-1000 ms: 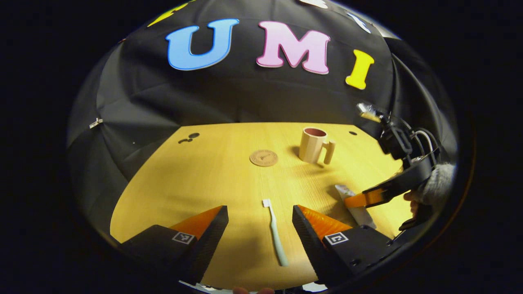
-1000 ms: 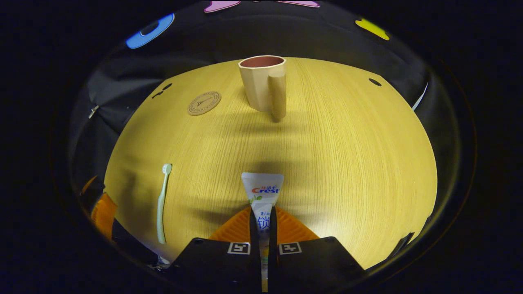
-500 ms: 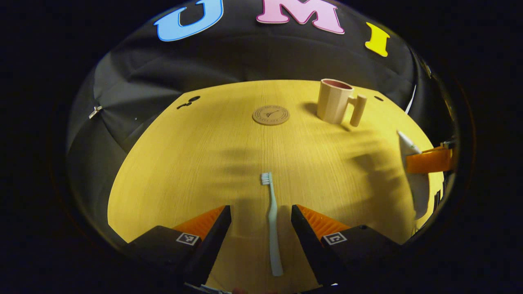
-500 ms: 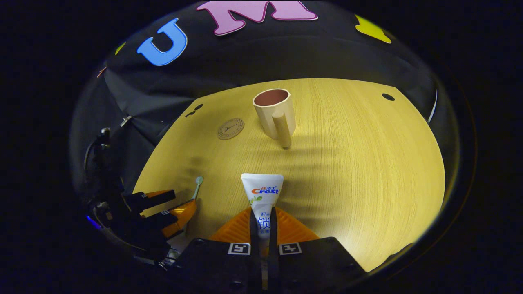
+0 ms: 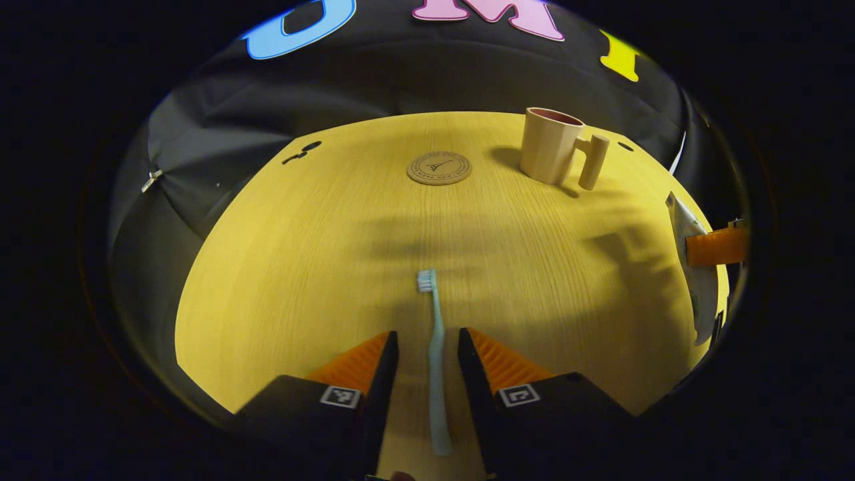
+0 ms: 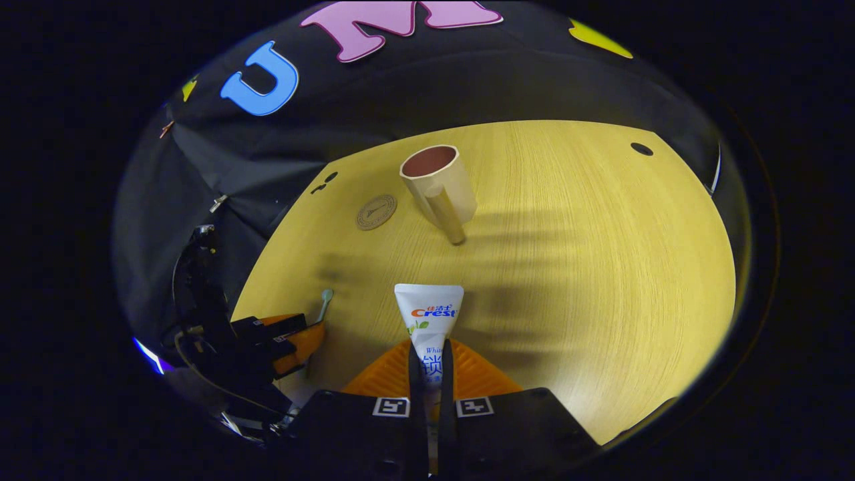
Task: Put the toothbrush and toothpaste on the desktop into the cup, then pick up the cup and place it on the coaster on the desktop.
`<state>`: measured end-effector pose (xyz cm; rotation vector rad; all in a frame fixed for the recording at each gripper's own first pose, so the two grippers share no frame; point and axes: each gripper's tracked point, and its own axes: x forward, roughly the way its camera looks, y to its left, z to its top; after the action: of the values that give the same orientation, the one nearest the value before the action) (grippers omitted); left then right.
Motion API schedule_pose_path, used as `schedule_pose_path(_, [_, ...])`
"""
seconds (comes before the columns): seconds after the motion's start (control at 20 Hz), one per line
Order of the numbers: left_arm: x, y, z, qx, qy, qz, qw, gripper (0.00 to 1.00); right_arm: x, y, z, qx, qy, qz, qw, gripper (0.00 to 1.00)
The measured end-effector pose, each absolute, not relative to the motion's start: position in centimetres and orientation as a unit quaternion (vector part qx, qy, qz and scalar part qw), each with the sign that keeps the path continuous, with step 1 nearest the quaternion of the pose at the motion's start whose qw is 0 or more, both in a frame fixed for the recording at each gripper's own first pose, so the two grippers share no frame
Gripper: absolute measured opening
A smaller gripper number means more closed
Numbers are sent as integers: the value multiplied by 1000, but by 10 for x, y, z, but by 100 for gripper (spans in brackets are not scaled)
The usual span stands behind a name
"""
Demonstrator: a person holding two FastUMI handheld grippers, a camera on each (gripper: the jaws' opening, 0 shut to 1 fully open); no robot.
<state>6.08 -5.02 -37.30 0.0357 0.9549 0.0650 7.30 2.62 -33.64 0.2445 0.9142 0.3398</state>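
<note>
A pale green toothbrush (image 5: 435, 347) lies flat on the yellow wooden table, bristles pointing away. My left gripper (image 5: 427, 337) straddles its handle, the fingers a narrow gap apart and clear of it on both sides, so it is open. My right gripper (image 6: 427, 361) is shut on a white toothpaste tube (image 6: 429, 310), held off the table with its flat end forward. The beige cup (image 6: 437, 184) stands upright ahead of it, handle toward me, dark red inside. The cup (image 5: 551, 150) and the round cork coaster (image 5: 439, 168) sit at the table's far side. The tube (image 5: 688, 267) shows at far right.
The coaster (image 6: 376, 212) lies left of the cup. Small dark holes mark the table top at the far left (image 5: 302, 150) and far right (image 6: 642, 148). Black cloth walls close in the table behind and to the sides. Bare wood spreads between the toothbrush and the cup.
My left gripper has come down over the toothbrush and its fingers have narrowed around the handle. My right gripper has lifted the toothpaste off the table, still shut on it.
</note>
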Motion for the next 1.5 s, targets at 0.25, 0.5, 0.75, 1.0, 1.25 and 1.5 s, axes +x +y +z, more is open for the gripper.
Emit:
schedule_pose_path(0.25, [63,-62,-369,31,464,27,885,17,75,11,-332,110,427,163,883,10])
schedule_pose_path(0.5, [66,-62,-370,8,458,29,888,7,75,11,-326,111,415,175,886,10])
schedule_pose_path(0.75, [70,-68,-351,-19,417,36,908,6,75,14,-304,137,381,192,894,10])
schedule_pose_path(1.0, [83,-81,-293,-60,339,33,938,6,95,18,-253,171,314,215,909,10])
schedule_pose_path(1.25, [91,-100,-233,-109,272,19,956,6,144,25,-181,170,213,242,931,10])
schedule_pose_path(1.5, [84,-120,-201,-126,245,1,961,6,212,37,-137,174,135,249,943,10])
